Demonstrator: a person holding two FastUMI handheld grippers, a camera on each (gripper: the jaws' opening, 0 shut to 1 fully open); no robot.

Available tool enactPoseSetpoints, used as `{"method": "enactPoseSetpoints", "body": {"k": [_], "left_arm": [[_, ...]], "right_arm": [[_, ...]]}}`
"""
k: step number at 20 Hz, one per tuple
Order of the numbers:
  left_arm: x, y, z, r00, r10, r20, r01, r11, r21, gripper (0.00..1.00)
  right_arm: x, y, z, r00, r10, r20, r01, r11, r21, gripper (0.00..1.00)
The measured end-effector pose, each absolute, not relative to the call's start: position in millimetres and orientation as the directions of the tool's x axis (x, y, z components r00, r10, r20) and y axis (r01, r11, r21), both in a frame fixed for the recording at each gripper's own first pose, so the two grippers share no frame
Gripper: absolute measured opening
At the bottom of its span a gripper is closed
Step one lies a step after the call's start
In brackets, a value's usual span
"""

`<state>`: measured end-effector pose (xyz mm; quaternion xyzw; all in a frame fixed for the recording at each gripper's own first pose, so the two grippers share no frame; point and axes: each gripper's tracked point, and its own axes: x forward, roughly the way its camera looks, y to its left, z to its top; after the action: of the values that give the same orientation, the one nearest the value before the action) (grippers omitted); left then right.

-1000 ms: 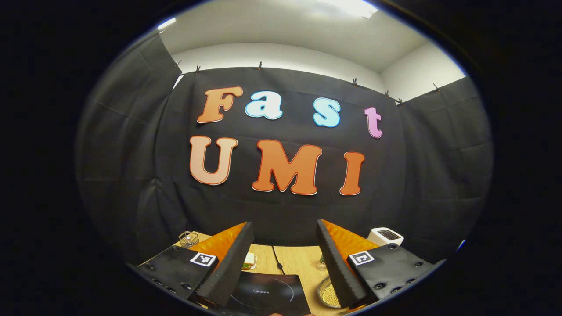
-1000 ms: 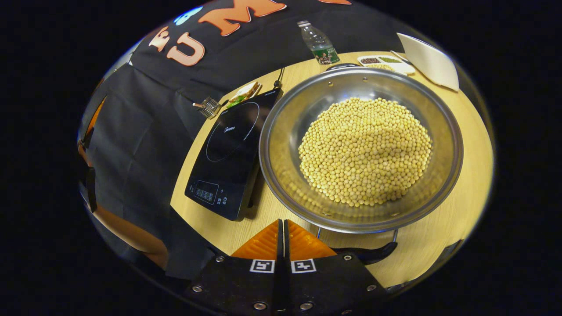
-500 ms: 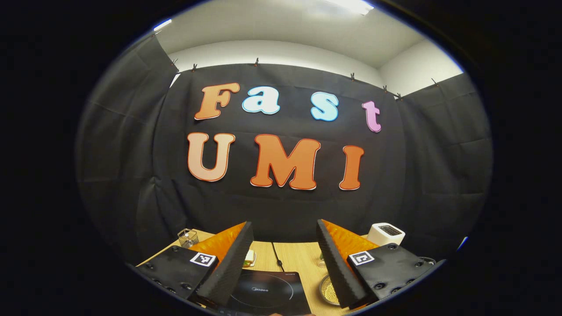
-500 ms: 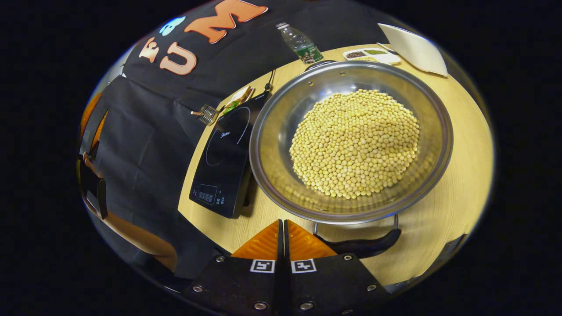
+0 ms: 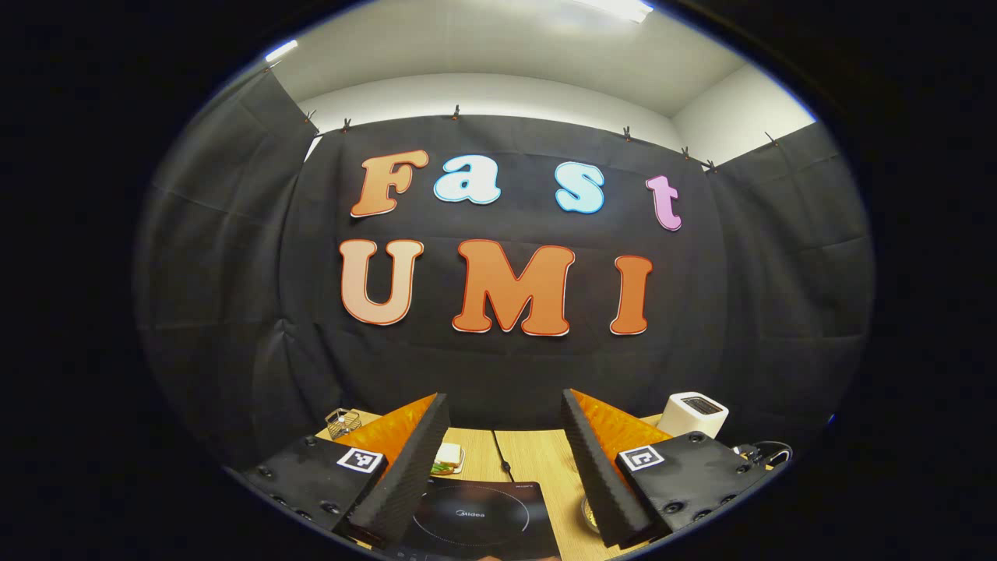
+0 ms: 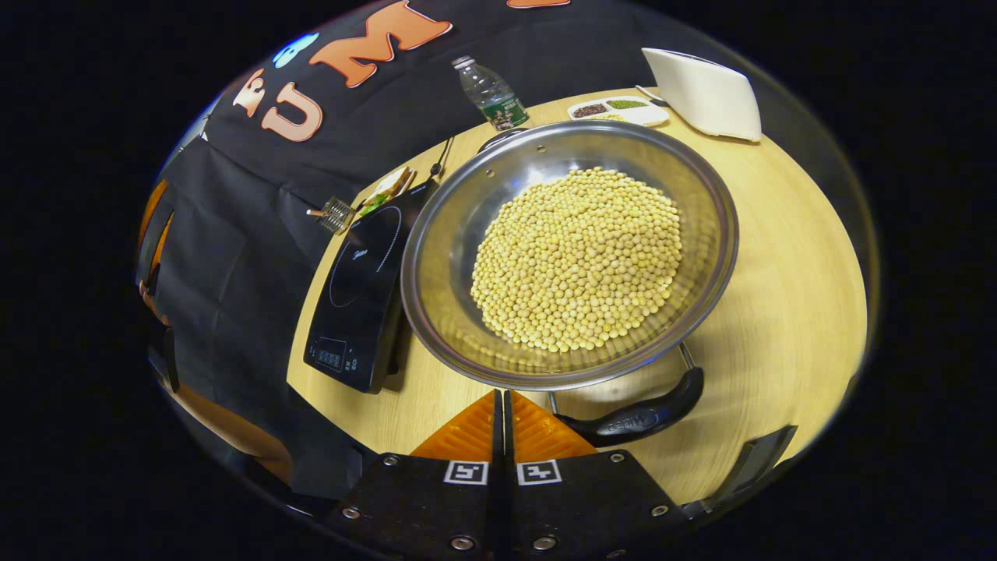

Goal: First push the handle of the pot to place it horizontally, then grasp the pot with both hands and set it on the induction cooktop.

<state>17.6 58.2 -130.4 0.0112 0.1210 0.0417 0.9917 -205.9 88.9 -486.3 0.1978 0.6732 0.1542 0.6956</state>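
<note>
A steel pot [image 6: 459, 234] heaped with yellow soybeans [image 6: 576, 257] stands on the wooden table, right of the black induction cooktop [image 6: 358, 288]. Its black near handle [image 6: 639, 417] lies low, slanting up to the right. My right gripper [image 6: 502, 396] is shut with nothing between its fingers, its tips just left of that handle's end. The far handle [image 6: 498, 140] peeks over the back rim. My left gripper [image 5: 505, 397] is open and held above the cooktop [image 5: 475, 518], looking at the booth wall; a sliver of the pot [image 5: 588, 514] shows by its right finger.
A water bottle [image 6: 491, 93], a divided dish [image 6: 619, 111] and a white toaster [image 6: 705, 93] stand behind the pot. A sandwich [image 6: 385, 191] and a small wire basket [image 6: 335, 214] lie beyond the cooktop. A person's arm [image 6: 226, 425] is at the table's left edge.
In the right gripper view the pot has turned, and its near handle has swung out to the right, into fuller view. The left gripper stays open and has drifted slightly left.
</note>
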Motion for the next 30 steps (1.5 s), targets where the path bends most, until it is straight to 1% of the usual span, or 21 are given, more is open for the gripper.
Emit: {"method": "enactPoseSetpoints", "body": {"k": [8,12,16,17,19,20,22,24,25,26,30], "left_arm": [[14,67,-131,0.973,0.099,-0.21,-0.085,0.994,0.071,0.93],[15,69,-138,0.971,0.096,-0.218,-0.084,0.994,0.064,0.92],[20,72,-148,0.967,0.1,-0.233,-0.087,0.994,0.064,0.93],[20,73,-150,0.966,0.101,-0.239,-0.089,0.994,0.064,0.93],[20,73,-156,0.964,0.102,-0.247,-0.089,0.994,0.061,0.93],[21,73,-158,0.963,0.101,-0.249,-0.089,0.994,0.059,0.93],[25,72,-162,0.962,0.1,-0.255,-0.088,0.995,0.056,0.93],[30,71,-166,0.961,0.095,-0.261,-0.086,0.995,0.047,0.93],[31,71,-169,0.959,0.093,-0.266,-0.084,0.995,0.044,0.92],[32,70,-173,0.958,0.09,-0.272,-0.082,0.996,0.04,0.94],[37,71,-183,0.953,0.088,-0.291,-0.081,0.996,0.038,0.93]], "right_arm": [[-191,57,-494,0.068,0.421,-0.904,0.104,0.898,0.427,0.0],[-182,32,-501,0.084,0.33,-0.94,0.092,0.937,0.338,0.0],[-173,20,-508,0.087,0.302,-0.949,0.109,0.944,0.31,0.0],[-169,15,-511,0.089,0.284,-0.955,0.113,0.949,0.293,0.0],[-166,-7,-521,0.084,0.201,-0.976,0.124,0.97,0.211,0.0],[-166,-17,-525,0.078,0.176,-0.981,0.142,0.972,0.186,0.0],[-165,-20,-525,0.065,0.203,-0.977,0.197,0.957,0.212,0.0],[-158,-25,-526,0.075,0.208,-0.975,0.241,0.945,0.221,0.0],[-154,-28,-526,0.083,0.206,-0.975,0.266,0.938,0.221,0.0],[-150,-31,-527,0.091,0.206,-0.974,0.284,0.932,0.223,0.0],[-134,-48,-534,0.107,0.173,-0.979,0.332,0.922,0.199,0.0]]}}
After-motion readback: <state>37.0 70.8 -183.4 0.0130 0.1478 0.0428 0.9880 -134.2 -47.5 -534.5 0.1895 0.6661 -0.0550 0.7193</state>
